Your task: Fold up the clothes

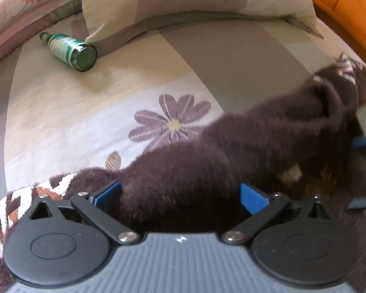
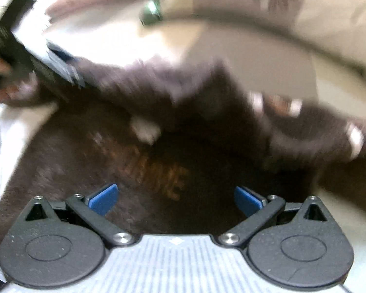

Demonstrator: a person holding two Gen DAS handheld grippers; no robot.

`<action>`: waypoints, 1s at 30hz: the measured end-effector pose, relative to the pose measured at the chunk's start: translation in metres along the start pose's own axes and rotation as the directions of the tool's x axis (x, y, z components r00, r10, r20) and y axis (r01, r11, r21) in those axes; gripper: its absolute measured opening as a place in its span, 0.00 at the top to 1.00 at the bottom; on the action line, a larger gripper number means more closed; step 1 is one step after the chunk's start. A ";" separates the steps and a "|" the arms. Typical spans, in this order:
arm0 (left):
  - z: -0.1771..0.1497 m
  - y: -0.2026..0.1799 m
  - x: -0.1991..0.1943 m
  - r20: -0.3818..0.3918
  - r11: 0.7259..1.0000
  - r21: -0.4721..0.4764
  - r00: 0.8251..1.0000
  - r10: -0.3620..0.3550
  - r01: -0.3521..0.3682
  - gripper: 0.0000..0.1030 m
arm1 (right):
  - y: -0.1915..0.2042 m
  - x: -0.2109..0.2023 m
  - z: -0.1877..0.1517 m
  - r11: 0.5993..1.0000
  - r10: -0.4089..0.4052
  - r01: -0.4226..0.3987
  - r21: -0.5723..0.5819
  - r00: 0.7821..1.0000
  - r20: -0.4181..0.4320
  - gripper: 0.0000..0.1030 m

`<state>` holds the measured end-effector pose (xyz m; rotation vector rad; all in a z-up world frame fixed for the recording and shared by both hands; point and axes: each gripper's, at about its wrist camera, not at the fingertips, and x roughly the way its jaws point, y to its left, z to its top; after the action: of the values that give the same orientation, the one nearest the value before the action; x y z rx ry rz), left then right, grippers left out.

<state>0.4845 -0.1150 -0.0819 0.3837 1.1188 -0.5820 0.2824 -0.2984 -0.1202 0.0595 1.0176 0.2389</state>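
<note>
My left gripper (image 1: 180, 196) stands wide open, blue pads (image 1: 252, 199) well apart, gripping nothing. The sweater (image 1: 207, 171) fills the gap between them; whether the pads touch its pile I cannot tell. My right gripper (image 2: 175, 199) is likewise spread wide and empty, hanging over the sweater (image 2: 85, 166); contact not resolvable, as this view is heavily motion-blurred.

Sweater: dark brown, fuzzy, thick knit. It lies bunched across the bed, one ridge running from the left gripper up toward the right edge of the left view. A white-and-rust zigzag band (image 1: 48, 190) shows at its lower-left edge and again at the far end. Right view shows faint orange lettering (image 2: 156, 171) on the fabric and a small pale tag (image 2: 145, 128).

Sheet (image 1: 85, 112): smooth cotton, blocks of cream, grey and mauve, with a printed purple flower (image 1: 170, 122) just beside the sweater.

A green glass bottle (image 1: 69, 50) lies on its side, base toward me, well apart from the sweater. A pillow (image 1: 183, 0) in matching print sits just behind it. Folded floral quilt (image 1: 24, 5) at far left. Orange padded surface (image 1: 349, 7) at far right.

In the right view, a hand (image 2: 0, 80) at the left edge; detail blurred.
</note>
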 end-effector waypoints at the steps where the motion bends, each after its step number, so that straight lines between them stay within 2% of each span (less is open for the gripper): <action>1: -0.003 -0.004 0.003 -0.005 1.000 0.023 1.000 0.016 -0.016 0.02 | -0.002 -0.009 0.008 1.000 -0.002 0.004 -0.031 0.998 0.061 0.00; 3: -0.006 -0.007 0.007 -0.004 0.999 0.038 0.999 0.038 -0.038 0.02 | -0.006 -0.027 0.023 0.994 0.001 0.020 -0.107 0.982 0.189 0.00; 5: -0.007 -0.008 0.010 0.000 0.998 0.032 0.999 0.046 -0.046 0.02 | -0.020 -0.028 0.041 0.987 0.043 0.000 -0.163 0.964 0.263 0.00; 7: -0.007 -0.006 0.012 0.007 0.999 0.013 0.999 0.041 -0.041 0.02 | -0.045 -0.012 0.060 0.988 0.114 -0.080 -0.136 0.958 0.264 0.00; 9: -0.009 -0.004 0.014 0.014 0.999 -0.005 0.999 0.033 -0.033 0.02 | -0.071 0.020 0.078 0.977 0.212 -0.212 -0.024 0.954 0.210 0.00; 10: -0.010 -0.004 0.014 0.019 1.000 -0.010 0.999 0.030 -0.029 0.02 | -0.084 0.038 0.083 0.958 0.271 -0.283 0.044 0.945 0.181 0.00; 12: -0.013 -0.003 0.013 0.034 1.000 -0.015 0.999 0.023 -0.023 0.01 | -0.098 0.064 0.082 0.903 0.380 -0.399 0.158 0.915 0.139 0.00; 14: -0.018 -0.003 0.012 0.054 1.000 -0.015 0.998 0.017 -0.016 0.02 | -0.107 0.085 0.082 0.833 0.481 -0.497 0.244 0.868 0.126 0.00; 17: -0.027 -0.004 0.001 0.114 1.000 -0.003 0.993 0.010 -0.010 0.02 | -0.094 0.091 0.082 0.755 0.593 -0.608 0.245 0.793 0.140 0.00; 18: -0.031 -0.005 -0.006 0.139 1.000 0.002 0.990 0.006 -0.007 0.02 | -0.088 0.090 0.086 0.741 0.620 -0.631 0.231 0.774 0.128 0.00; 21: -0.046 -0.009 -0.029 0.208 1.000 0.015 0.978 -0.026 0.024 0.01 | -0.057 0.085 0.092 0.735 0.654 -0.652 0.186 0.754 0.057 0.00; 22: -0.053 -0.009 -0.037 0.228 0.999 0.018 0.972 -0.051 0.048 0.01 | -0.046 0.086 0.095 0.740 0.660 -0.652 0.166 0.751 0.011 0.00; 25: -0.072 -0.007 -0.049 0.247 0.992 -0.002 0.961 -0.125 0.129 0.01 | -0.012 0.083 0.089 0.773 0.629 -0.634 0.019 0.762 -0.152 0.00; 26: -0.078 -0.007 -0.050 0.254 0.992 -0.006 0.959 -0.124 0.130 0.01 | -0.005 0.086 0.088 0.793 0.593 -0.608 -0.032 0.783 -0.190 0.00; 30: -0.098 -0.007 -0.050 0.273 0.988 -0.030 0.952 -0.140 0.154 0.01 | -0.021 0.115 0.107 0.846 0.533 -0.528 0.073 0.836 -0.132 0.00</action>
<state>0.3935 -0.0531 -0.0743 0.1701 0.9016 -0.7137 0.4343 -0.2861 -0.1629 0.3650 1.1381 0.7466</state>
